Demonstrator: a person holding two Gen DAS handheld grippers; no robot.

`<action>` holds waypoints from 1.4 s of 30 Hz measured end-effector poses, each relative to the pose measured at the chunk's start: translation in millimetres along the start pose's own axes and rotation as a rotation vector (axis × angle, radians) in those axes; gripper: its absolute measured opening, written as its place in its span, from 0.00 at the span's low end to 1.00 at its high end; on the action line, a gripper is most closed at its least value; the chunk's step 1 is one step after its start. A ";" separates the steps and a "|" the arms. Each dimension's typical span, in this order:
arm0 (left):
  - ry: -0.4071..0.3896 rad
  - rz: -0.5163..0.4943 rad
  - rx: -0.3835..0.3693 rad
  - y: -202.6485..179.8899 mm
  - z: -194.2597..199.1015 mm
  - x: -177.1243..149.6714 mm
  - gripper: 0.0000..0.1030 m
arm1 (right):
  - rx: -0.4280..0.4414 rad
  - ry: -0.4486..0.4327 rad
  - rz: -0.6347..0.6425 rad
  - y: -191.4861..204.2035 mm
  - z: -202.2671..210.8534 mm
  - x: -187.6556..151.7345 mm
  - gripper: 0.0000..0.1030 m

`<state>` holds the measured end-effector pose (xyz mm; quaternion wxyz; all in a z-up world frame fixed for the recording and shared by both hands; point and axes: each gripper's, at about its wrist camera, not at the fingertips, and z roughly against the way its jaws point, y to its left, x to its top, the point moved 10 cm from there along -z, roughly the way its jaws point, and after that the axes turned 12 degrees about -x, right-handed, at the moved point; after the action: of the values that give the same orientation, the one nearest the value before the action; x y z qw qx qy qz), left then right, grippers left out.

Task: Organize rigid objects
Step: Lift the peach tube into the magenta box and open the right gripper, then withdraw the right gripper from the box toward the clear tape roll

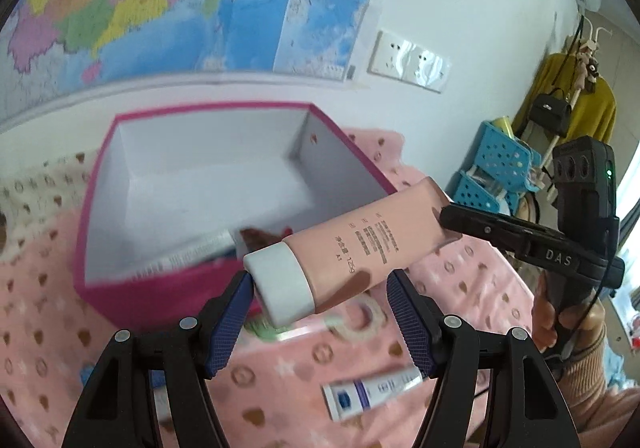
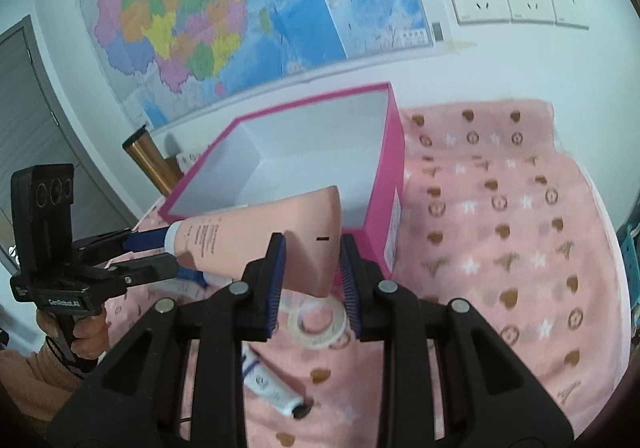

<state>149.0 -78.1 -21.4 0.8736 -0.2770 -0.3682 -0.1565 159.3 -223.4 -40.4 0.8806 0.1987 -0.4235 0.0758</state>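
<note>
Pink plastic tube with a white cap [image 1: 360, 248] hangs in the air just in front of the open pink cardboard box with white inside [image 1: 208, 176]. Left wrist view: left gripper [image 1: 320, 312] jaws stand fairly wide, the cap sits between the blue pads, left pad touching the cap, right pad apart from the tube, so no clear clamp. Right gripper [image 1: 448, 216] comes in from the right, jaws narrow and pinched on the tube's flat crimped end; a hand [image 1: 552, 324] holds its handle. Inside the box lies a white tube, blurred. Below, on the pink patterned cloth [image 1: 472, 280], a roll of white tape [image 1: 360, 316] and a white-and-blue tube [image 1: 372, 392]. Right wrist view: right gripper [image 2: 312, 280] jaws narrow, pads pressing both faces of the pink tube [image 2: 256, 236] at its wide flat end. Left gripper [image 2: 160, 252] at left, cap end between its fingers. Box [image 2: 394, 168] sits behind the tube, tape roll [image 2: 318, 322] and white tube [image 2: 266, 384] on the cloth [image 2: 500, 248] below.
</note>
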 end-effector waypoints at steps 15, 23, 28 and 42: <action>0.003 0.025 0.015 26.7 -28.8 30.5 0.68 | -0.040 -0.011 0.008 -10.0 -31.6 35.1 0.30; 0.025 0.029 0.027 33.7 -39.1 30.5 0.68 | -0.048 0.011 0.013 -14.0 -42.0 34.3 0.30; 0.046 0.032 0.034 37.7 -46.1 28.2 0.68 | -0.053 0.023 0.010 -15.6 -46.9 32.4 0.30; 0.050 0.029 0.065 45.4 -48.4 27.7 0.68 | -0.105 0.036 0.041 -9.5 -62.2 31.5 0.39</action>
<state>216.5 -72.8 -45.7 0.8932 -0.2496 -0.3473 -0.1386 226.5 -207.3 -53.6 0.8956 0.1421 -0.4149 0.0751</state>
